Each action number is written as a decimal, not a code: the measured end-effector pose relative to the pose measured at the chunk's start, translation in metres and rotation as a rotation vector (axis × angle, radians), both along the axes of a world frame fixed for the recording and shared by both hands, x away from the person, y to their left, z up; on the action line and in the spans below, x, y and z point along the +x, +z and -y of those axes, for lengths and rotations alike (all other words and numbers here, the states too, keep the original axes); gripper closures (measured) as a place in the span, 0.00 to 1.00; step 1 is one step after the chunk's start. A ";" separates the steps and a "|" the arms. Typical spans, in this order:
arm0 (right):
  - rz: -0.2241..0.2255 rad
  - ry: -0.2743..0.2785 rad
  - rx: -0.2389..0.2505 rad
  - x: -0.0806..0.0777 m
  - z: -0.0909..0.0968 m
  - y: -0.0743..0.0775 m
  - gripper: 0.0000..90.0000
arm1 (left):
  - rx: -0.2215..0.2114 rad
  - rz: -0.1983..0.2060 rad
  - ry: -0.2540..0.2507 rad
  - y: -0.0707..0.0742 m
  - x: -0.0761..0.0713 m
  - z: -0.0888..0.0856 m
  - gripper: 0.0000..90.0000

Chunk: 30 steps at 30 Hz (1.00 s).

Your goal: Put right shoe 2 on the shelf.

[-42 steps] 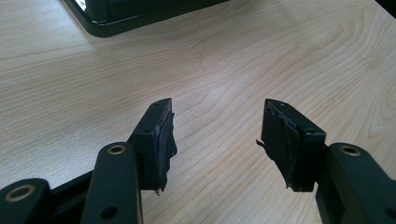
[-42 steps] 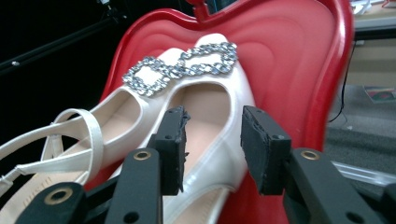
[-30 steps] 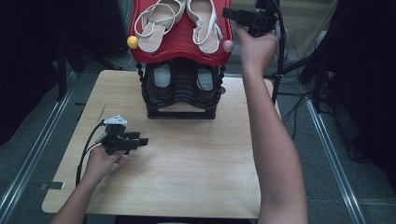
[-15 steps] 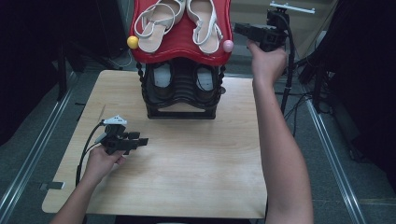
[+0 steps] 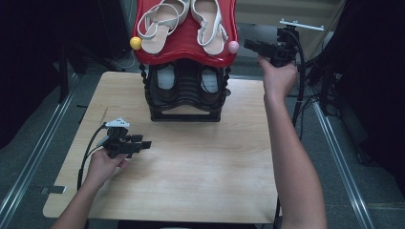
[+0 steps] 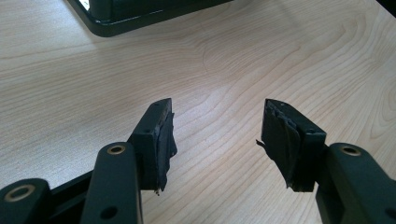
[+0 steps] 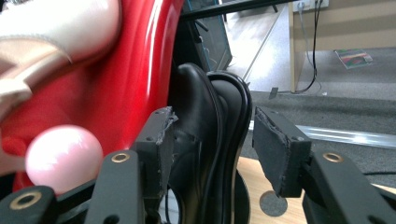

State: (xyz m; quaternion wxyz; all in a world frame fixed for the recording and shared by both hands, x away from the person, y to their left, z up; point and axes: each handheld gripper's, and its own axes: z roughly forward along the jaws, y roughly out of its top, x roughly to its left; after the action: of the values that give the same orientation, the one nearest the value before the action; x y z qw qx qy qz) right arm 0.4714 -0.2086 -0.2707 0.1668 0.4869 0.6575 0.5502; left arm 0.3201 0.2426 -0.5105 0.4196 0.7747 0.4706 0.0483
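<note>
A shoe rack stands at the table's far edge. Its red top shelf (image 5: 186, 50) carries a pair of pale strappy sandals (image 5: 162, 24). A yellow ball (image 5: 135, 43) caps its left corner and a pink ball (image 5: 233, 46) its right. Black shoes (image 5: 210, 78) sit on the black lower tier (image 5: 186, 114). My right gripper (image 5: 249, 46) hangs just right of the pink ball, pointing at the rack. Its jaws have just been opening and nothing is pressed between the pads (image 7: 211, 116). Beyond the gap I see a black shoe (image 7: 198, 140), with the pink ball (image 7: 63, 156) to the left. My left gripper (image 5: 144, 143) rests low over the wood, open and empty (image 6: 218, 107).
The wooden table (image 5: 191, 167) is bare in front of the rack, whose base corner (image 6: 112, 18) lies ahead of the left gripper. Metal rails run along the floor on both sides. Cables and dark equipment (image 5: 329, 71) stand right of the right hand.
The right hand has come down and to the right, from the red shelf's right edge to beside the pink ball. The left hand has stayed put.
</note>
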 end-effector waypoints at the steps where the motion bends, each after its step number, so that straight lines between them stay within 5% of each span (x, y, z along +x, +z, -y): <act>1: 0.004 0.000 0.001 -0.001 0.001 -0.003 0.55 | -0.001 0.003 0.002 0.000 0.000 0.000 0.49; 30: -0.077 0.055 -0.009 -0.037 0.020 -0.080 0.51 | -0.001 0.004 0.008 0.000 0.000 -0.002 0.49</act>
State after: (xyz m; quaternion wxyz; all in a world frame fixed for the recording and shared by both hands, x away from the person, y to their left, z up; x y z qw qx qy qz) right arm 0.4344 -0.2287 -0.3506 0.1285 0.4888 0.6791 0.5323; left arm 0.3200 0.2450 -0.5106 0.4206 0.7725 0.4730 0.0512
